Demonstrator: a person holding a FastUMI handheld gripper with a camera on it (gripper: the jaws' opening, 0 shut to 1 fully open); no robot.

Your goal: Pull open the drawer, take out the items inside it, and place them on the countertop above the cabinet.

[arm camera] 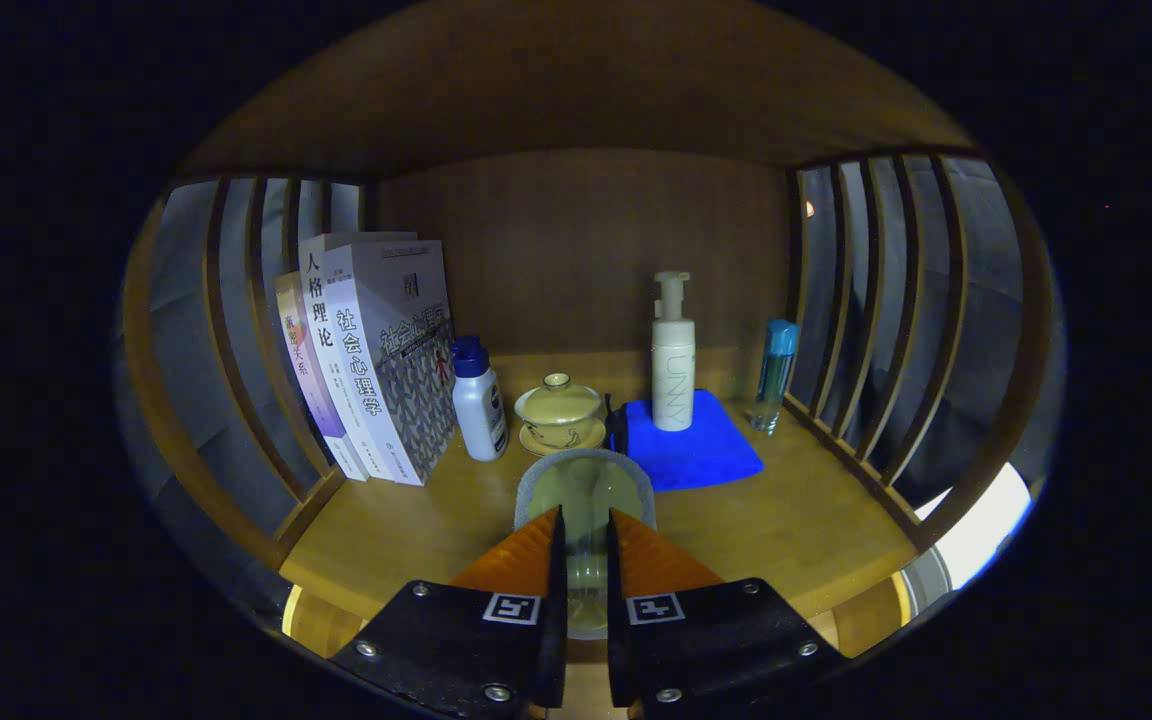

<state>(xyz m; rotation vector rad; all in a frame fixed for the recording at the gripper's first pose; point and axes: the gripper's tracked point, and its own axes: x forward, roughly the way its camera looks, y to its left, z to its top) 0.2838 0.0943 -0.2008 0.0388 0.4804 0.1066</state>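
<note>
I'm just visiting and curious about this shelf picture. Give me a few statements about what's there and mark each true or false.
1. The gripper holds a clear glass between its fingers. True.
2. The white pump bottle stands on the blue cloth. True.
3. The books lie flat in a pile. False: they stand upright, leaning against the slatted side.
4. The lidded yellow cup sits on a saucer, beyond the glass. True.
5. The blue-capped clear bottle stands next to the books. False: it stands at the opposite side; the white bottle with a dark blue cap is beside the books.
</note>
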